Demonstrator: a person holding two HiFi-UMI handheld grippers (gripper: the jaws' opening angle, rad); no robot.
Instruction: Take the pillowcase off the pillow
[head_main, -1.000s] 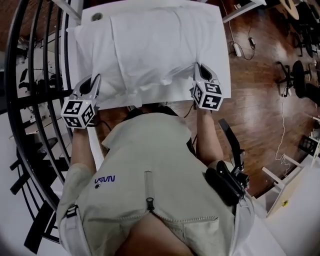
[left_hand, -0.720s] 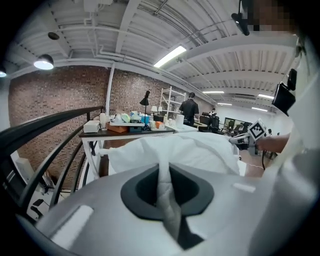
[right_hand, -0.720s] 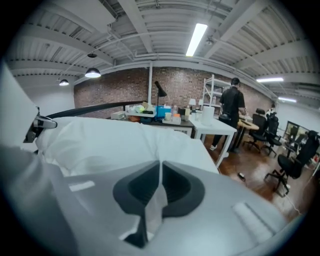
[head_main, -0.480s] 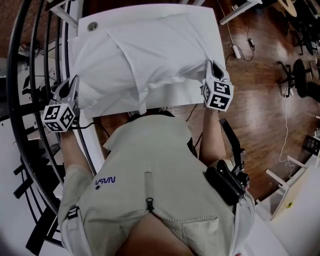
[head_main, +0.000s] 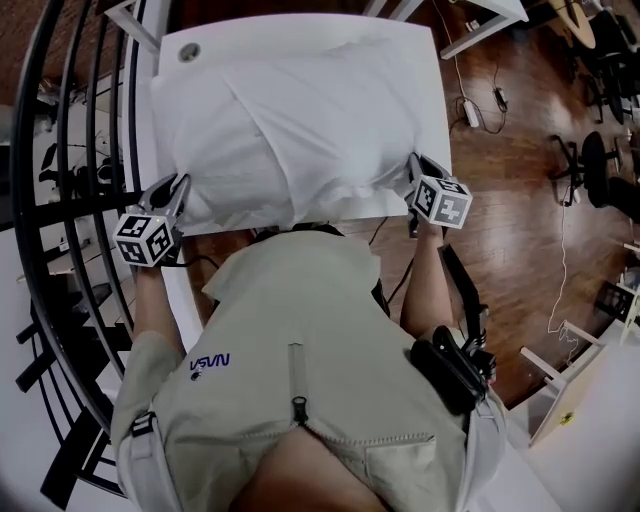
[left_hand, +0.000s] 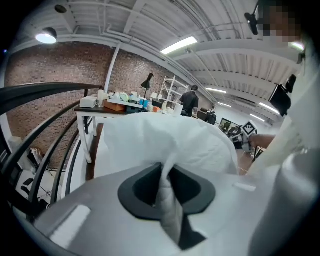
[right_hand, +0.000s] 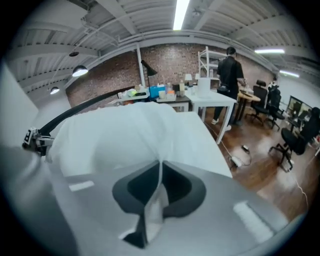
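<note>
Two grips on one pillowcase (head_main: 300, 110): white cloth, thin and limp, creased over the plump filling, lying on the white table (head_main: 425, 60) with its near edge towards the person. The pillow itself is covered and cannot be made out apart from the case. Judgement: the fabric is light, soft and fairly slippery, so it should bunch and slide rather than resist, while the pillow is bulky but light and may drag along with it. Best hold looks to be the two near corners of the case. Left gripper (left_hand: 162, 167) has its jaws all but closed, pinching a fold of the cloth at the near-left corner. Right gripper (right_hand: 160, 167) is likewise nearly closed on a thin pleat at the near-right corner. In the head view both sit at the table's near edge, well apart. A black railing (head_main: 60, 200) runs beside the table on the left, and wooden floor (head_main: 520, 200) lies on the right.
</note>
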